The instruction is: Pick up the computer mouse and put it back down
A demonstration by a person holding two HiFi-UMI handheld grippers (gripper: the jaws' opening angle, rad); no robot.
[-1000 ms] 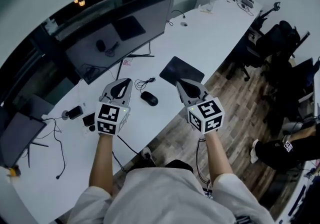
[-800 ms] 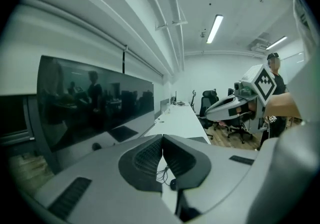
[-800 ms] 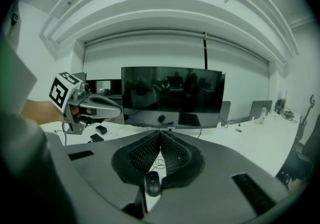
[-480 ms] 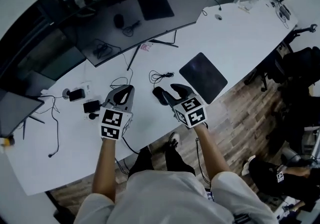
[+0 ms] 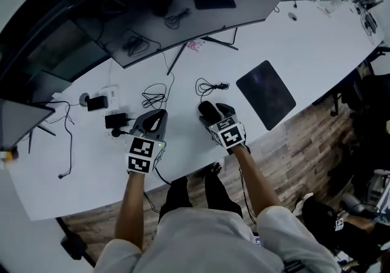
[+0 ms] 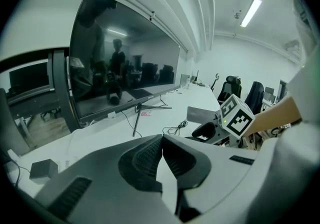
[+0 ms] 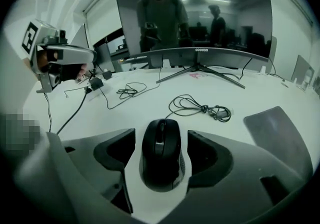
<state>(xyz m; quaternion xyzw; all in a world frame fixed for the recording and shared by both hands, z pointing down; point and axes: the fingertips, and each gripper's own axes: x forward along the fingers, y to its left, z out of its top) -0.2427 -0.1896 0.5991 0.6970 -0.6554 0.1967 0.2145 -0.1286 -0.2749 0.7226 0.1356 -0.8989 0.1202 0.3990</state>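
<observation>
A black computer mouse (image 7: 161,154) lies on the white desk (image 5: 304,40), with its cable coiled behind it. My right gripper (image 7: 161,140) is low over the desk with its jaws opening. The mouse sits between them, with a gap on each side, so the pads do not press it. In the head view the mouse (image 5: 207,109) shows just ahead of the right gripper (image 5: 214,113). My left gripper (image 5: 156,117) hovers over the desk to the left of the mouse, its jaws shut on nothing. Its pads (image 6: 150,158) meet in the left gripper view.
A dark mouse pad (image 5: 268,94) lies to the right of the mouse. A coiled cable (image 5: 211,88) sits just behind it. A wide curved monitor (image 5: 183,10) stands at the back on a thin stand. Adapters and a power strip (image 5: 114,122) lie left of my left gripper.
Both grippers have dropped toward the desk. The right one came down around the mouse and its jaws went from shut to wide. The left one stayed shut.
</observation>
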